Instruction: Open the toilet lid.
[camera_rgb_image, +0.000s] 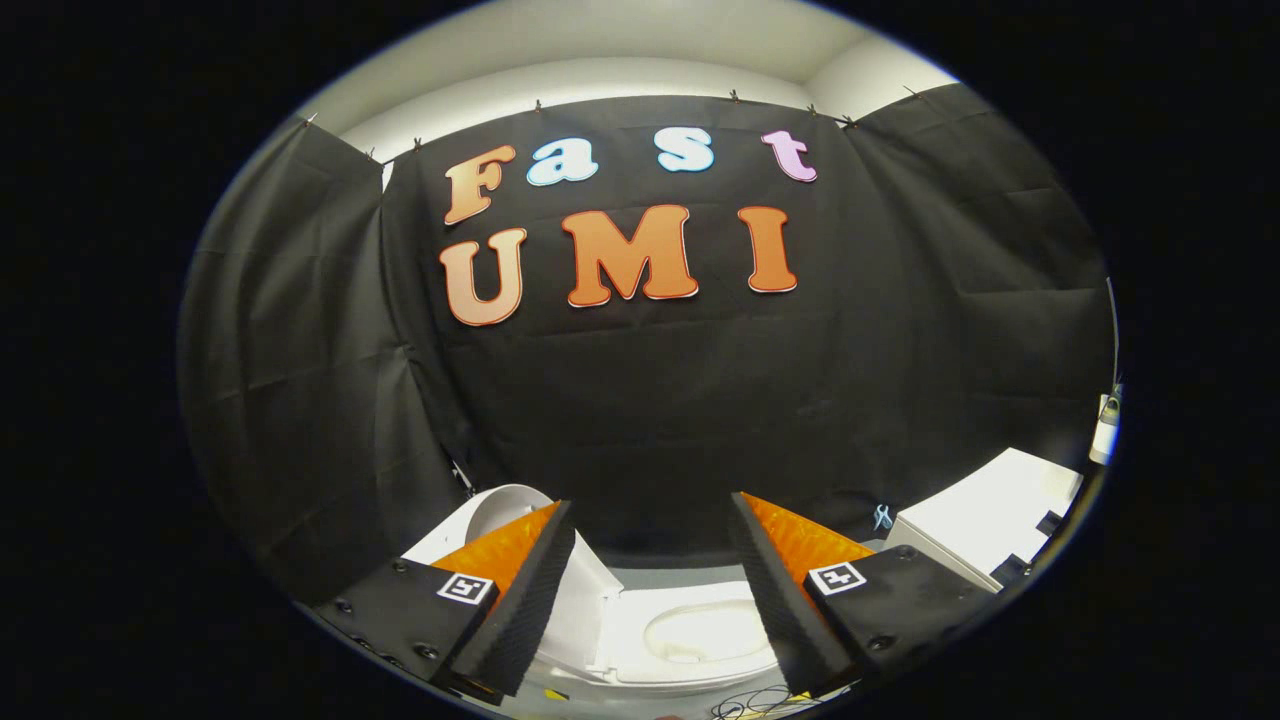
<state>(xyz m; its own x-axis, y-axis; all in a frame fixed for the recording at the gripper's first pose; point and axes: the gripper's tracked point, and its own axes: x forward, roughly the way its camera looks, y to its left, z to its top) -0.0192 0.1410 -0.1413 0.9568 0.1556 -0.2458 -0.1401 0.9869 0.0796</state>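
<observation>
**Booth Surroundings Beyond the Gripper**

A black cloth (650, 400) is hanging as the booth's wall well beyond the gripper (652, 502), whose spread fingers are holding nothing. The cloth is wrapping round on both sides. Small clips (733, 96) are pinning its top edge, and a white ceiling (650, 40) is showing above it. Ahead of the right finger and off to its right, a white box (985, 520) is sitting against the cloth, with a small pale clip (882, 517) lying just beside its near corner. Further right, a small white device (1105, 430) is hanging at the cloth's edge. A strip of grey floor (670, 578) is showing between the fingers, and thin cables (760, 703) are lying tangled close under the right finger.
</observation>
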